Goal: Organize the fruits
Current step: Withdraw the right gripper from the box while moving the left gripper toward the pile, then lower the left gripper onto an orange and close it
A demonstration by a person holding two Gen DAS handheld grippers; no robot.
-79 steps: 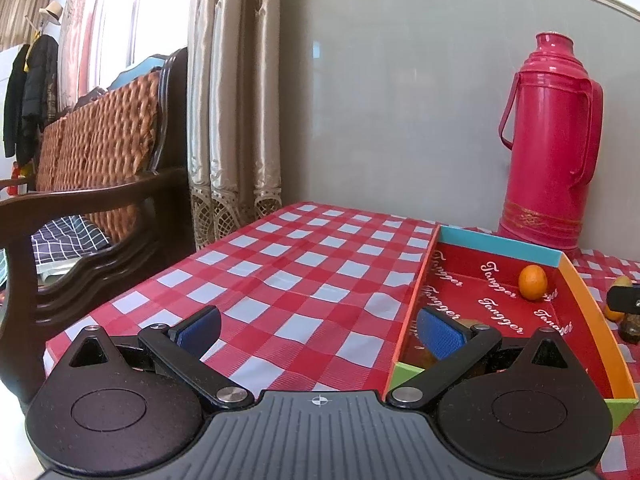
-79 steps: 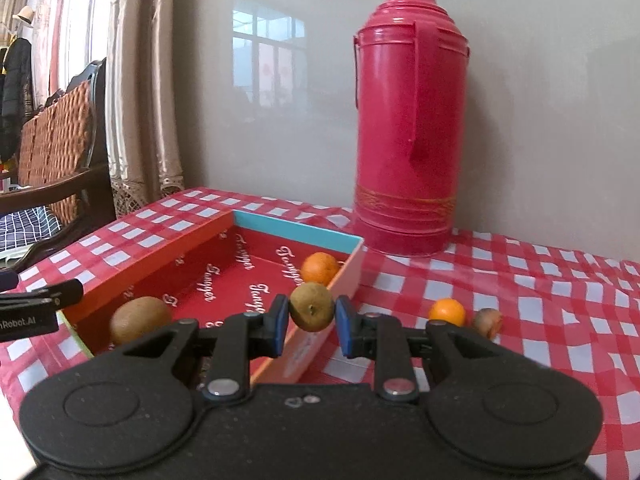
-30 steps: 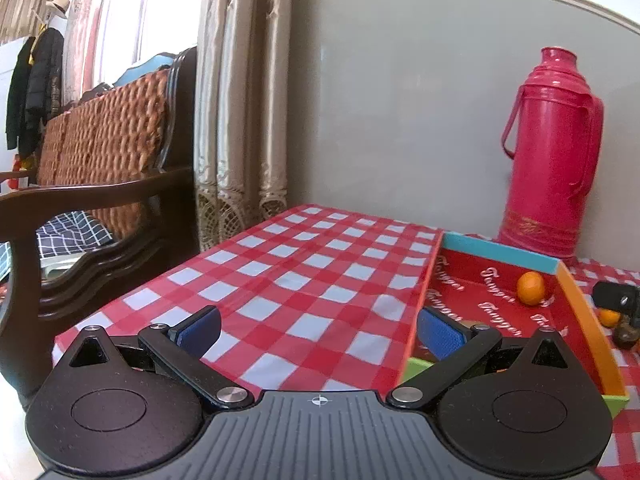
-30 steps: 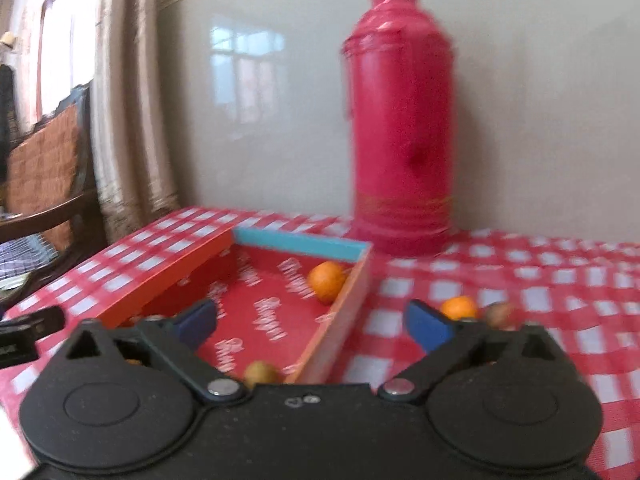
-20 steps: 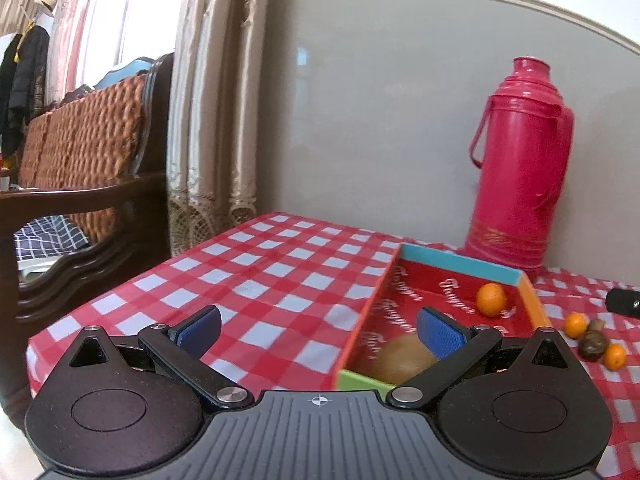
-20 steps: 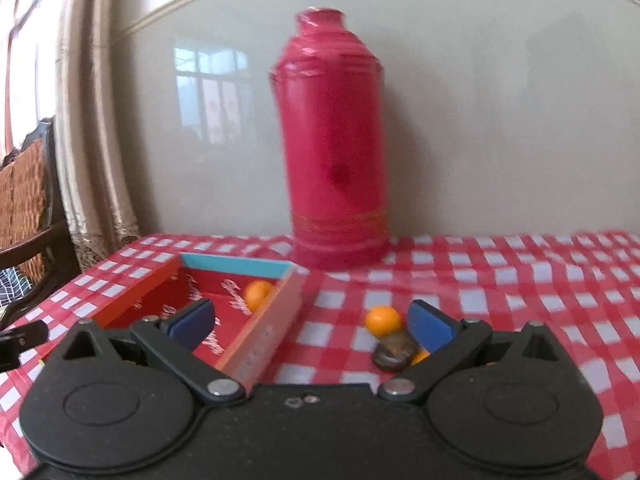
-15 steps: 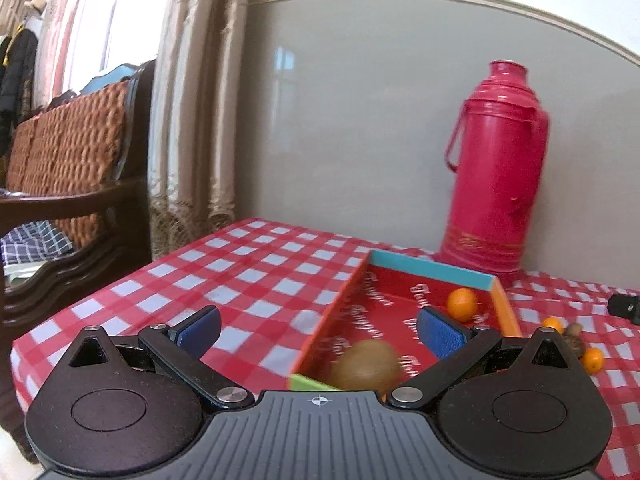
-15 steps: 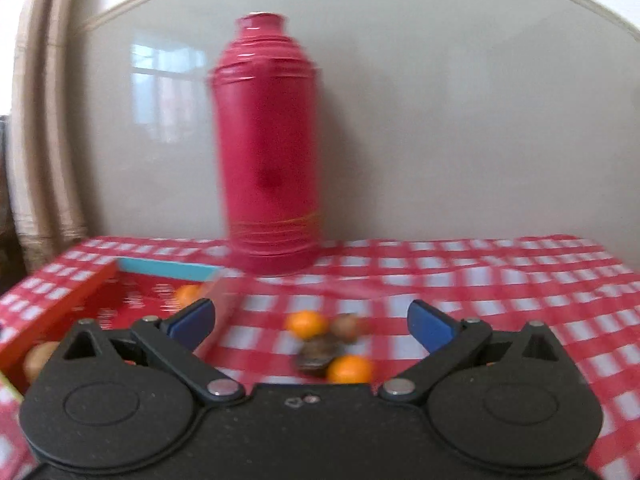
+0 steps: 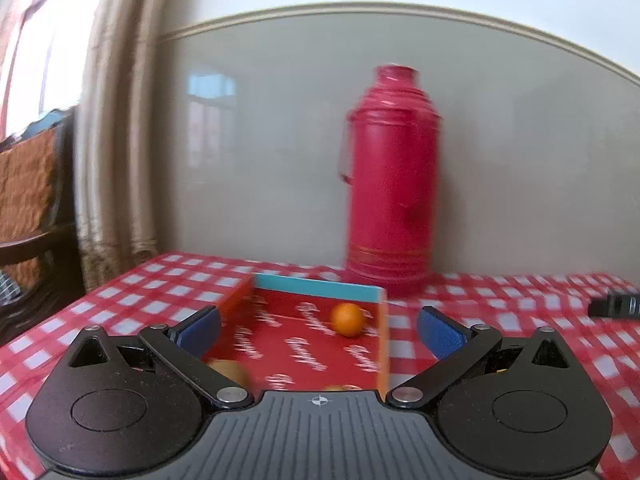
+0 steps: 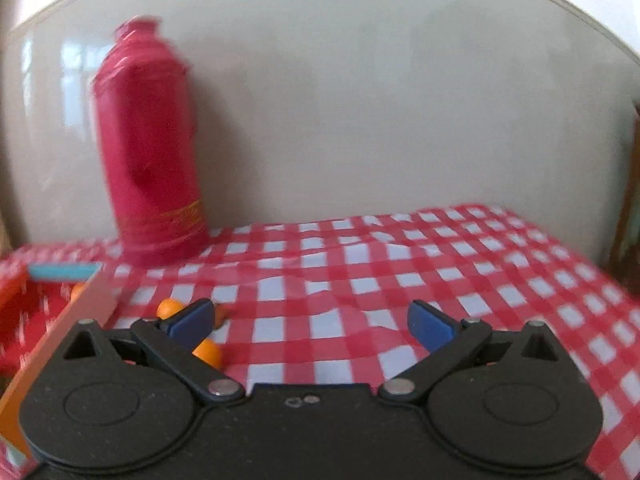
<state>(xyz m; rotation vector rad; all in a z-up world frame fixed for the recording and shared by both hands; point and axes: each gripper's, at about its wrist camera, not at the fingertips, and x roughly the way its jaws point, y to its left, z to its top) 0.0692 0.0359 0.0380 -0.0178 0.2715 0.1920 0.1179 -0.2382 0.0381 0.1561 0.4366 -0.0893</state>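
Left tongs [image 9: 318, 326]: the two blue pads are standing wide apart and are holding nothing.
Right tongs [image 10: 310, 320]: these are also standing wide open, with nothing sitting between the blue pads.
Box [image 9: 316, 288]: a red box with a blue far wall and orange side walls is lying right in front of the left tongs, filling the gap between the pads. From the right tongs it is sitting off to the left side [image 10: 90, 296].
Orange in the box [image 9: 347, 319]: a small orange is resting on the red floor near the far right corner, ahead of the left tongs.
Brown fruit [image 9: 230, 370]: it is lying in the near left part of the box, just behind the left pad and partly hiding under it. It is looking blurry.
Loose oranges: one [image 10: 167, 307] is peeking out just behind the left pad of the right tongs, and another [image 10: 208, 352] is sitting just below that pad, both on the cloth outside the box.
Flask [image 9: 390, 176]: a tall pink flask is standing behind the box, by the wall.
Cloth [image 10: 360, 280]: red and white squares are covering the table under both tongs.
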